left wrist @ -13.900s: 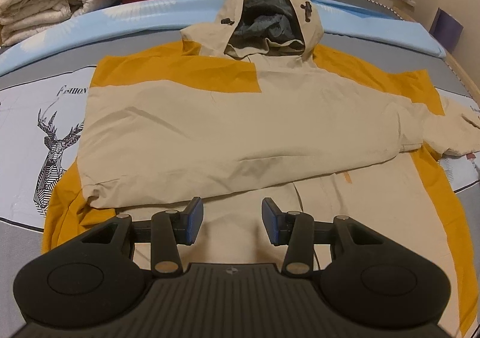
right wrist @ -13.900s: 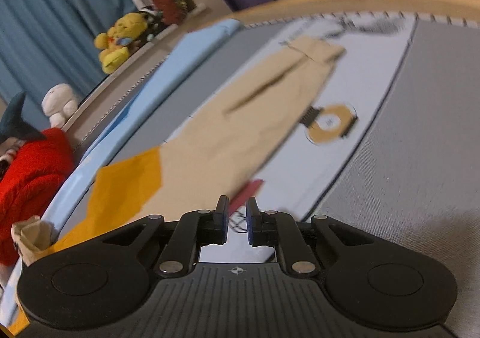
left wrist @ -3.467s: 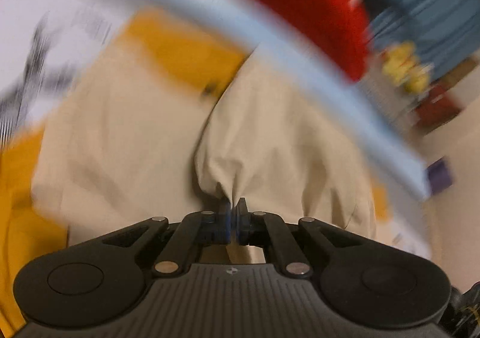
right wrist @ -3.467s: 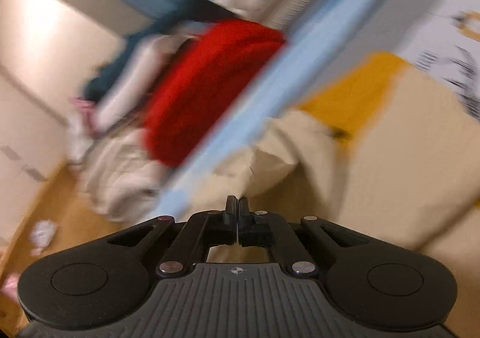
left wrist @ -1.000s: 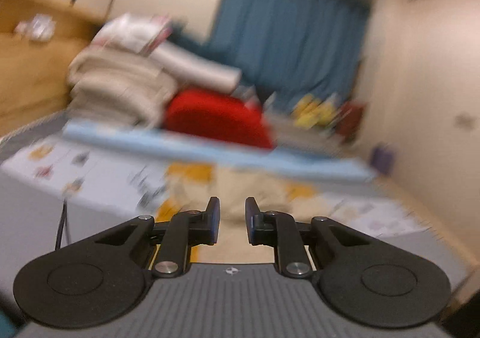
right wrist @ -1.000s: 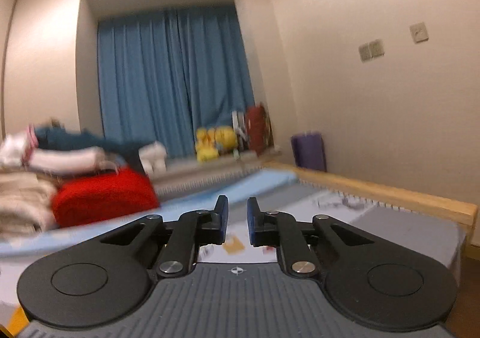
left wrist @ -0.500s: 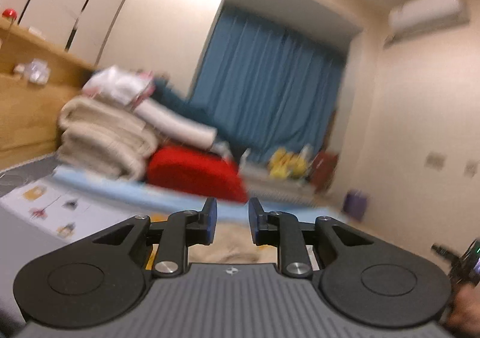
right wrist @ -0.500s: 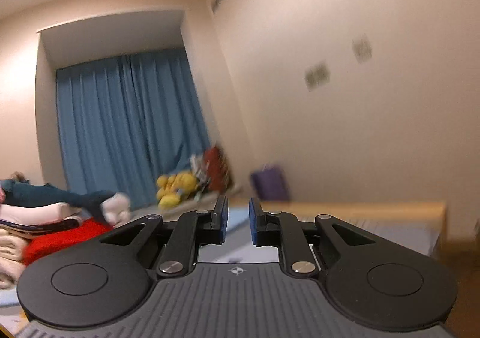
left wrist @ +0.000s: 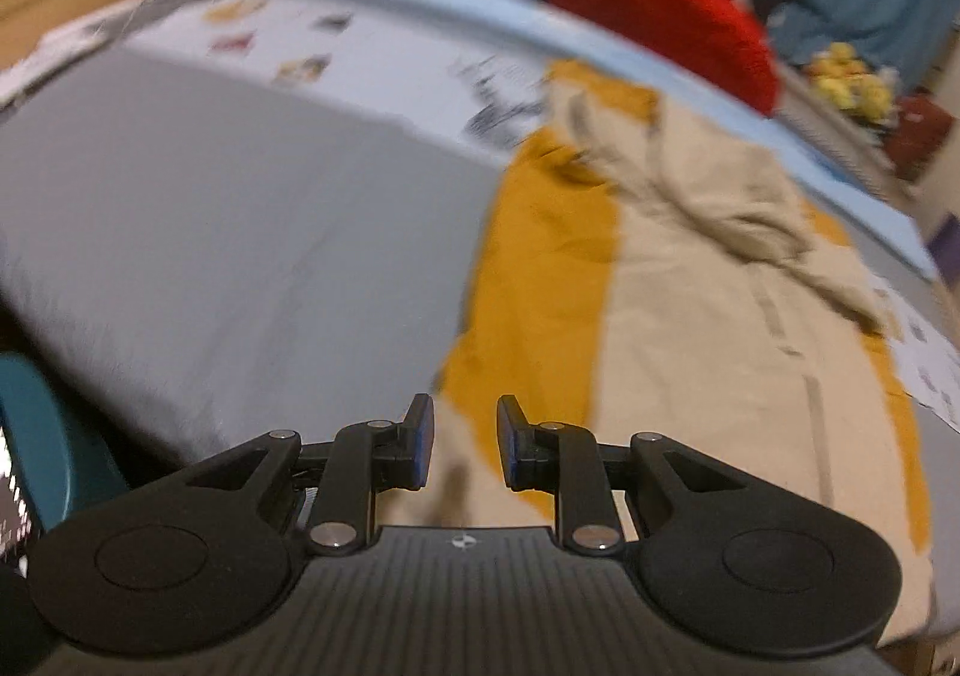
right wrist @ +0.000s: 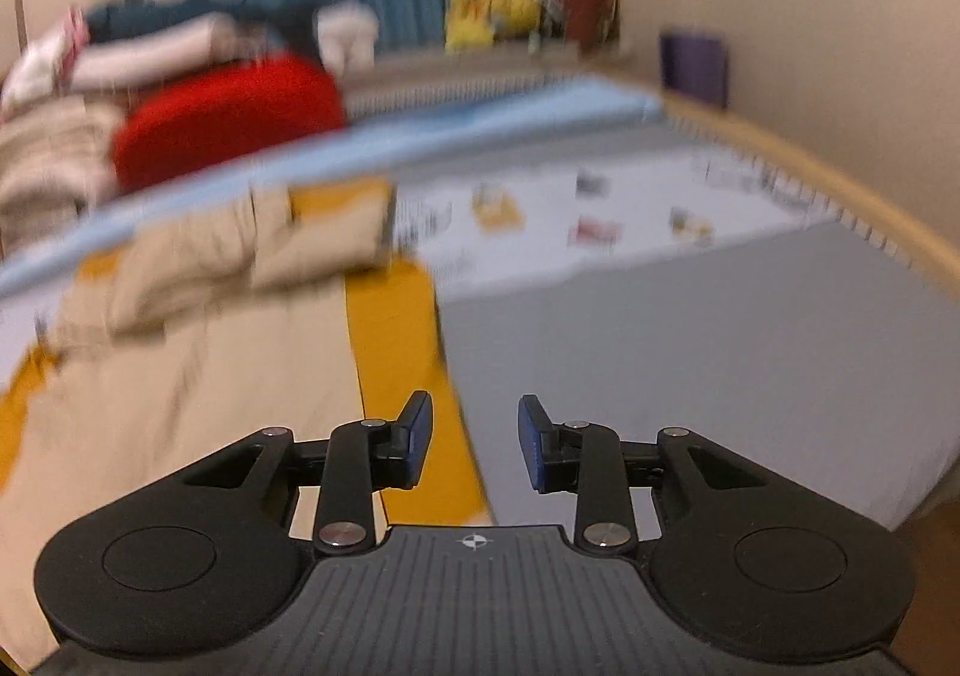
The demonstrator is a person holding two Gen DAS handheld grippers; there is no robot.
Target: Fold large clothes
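Half a second ago both tools looked at the curtain and walls; now they tip down at the bed (left wrist: 240,208). The left tool (left wrist: 463,440) is open and empty above the big tan and yellow cloth jacket (left wrist: 690,316), spread toward 1 o'clock. The right tool (right wrist: 474,439) is opening, empty, with the jacket (right wrist: 210,376) at 10 o'clock.

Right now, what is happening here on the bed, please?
A person holds a gripper in each hand over a beige and mustard jacket spread on the bed, partly folded. The left gripper is open and empty above the jacket's near left edge. The right gripper is opening, empty, above its right edge. Neither is gripping the fabric.
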